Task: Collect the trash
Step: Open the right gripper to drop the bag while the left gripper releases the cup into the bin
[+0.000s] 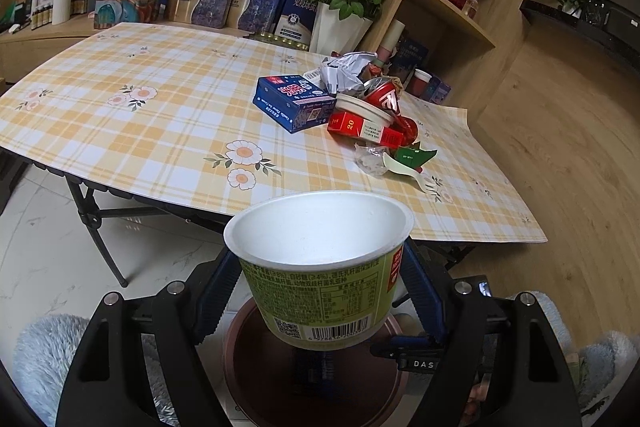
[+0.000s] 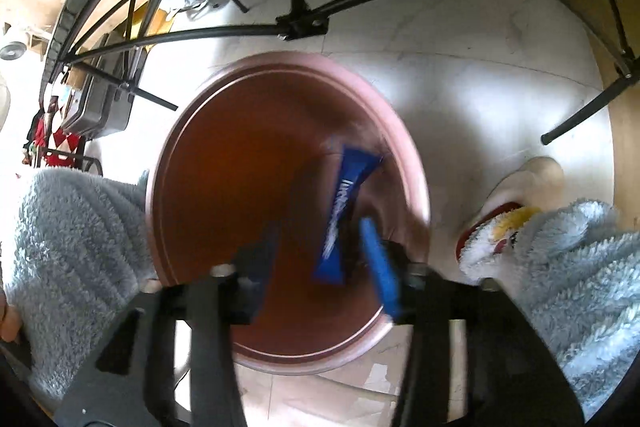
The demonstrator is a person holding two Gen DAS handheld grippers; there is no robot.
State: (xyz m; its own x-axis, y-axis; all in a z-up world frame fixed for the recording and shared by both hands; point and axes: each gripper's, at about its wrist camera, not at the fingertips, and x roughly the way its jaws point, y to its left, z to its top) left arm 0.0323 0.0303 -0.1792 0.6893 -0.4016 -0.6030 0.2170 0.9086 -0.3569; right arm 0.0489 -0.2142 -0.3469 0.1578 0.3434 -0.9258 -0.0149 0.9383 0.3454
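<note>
Checked counter (image 1: pixel 160 115), trash heaped far right; left tool (image 1: pixel 320 291) clamping light, crushable paper cup (image 1: pixel 320 267) mid-wall; right tool (image 2: pixel 320 263) parted, blue wrapper (image 2: pixel 340 211) over bin (image 2: pixel 224 131)

Left claw (image 1: pixel 320 291) clamping an empty green paper cup (image 1: pixel 320 267), brown bin (image 1: pixel 248 367) below, trash pile (image 1: pixel 360 107) on checked tablecloth (image 1: pixel 140 131)

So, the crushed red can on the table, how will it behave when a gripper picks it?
The red can looks dented, so probably empty, light and easily crushed further. It leans on a white lid, so lifting may disturb the pile.
</note>
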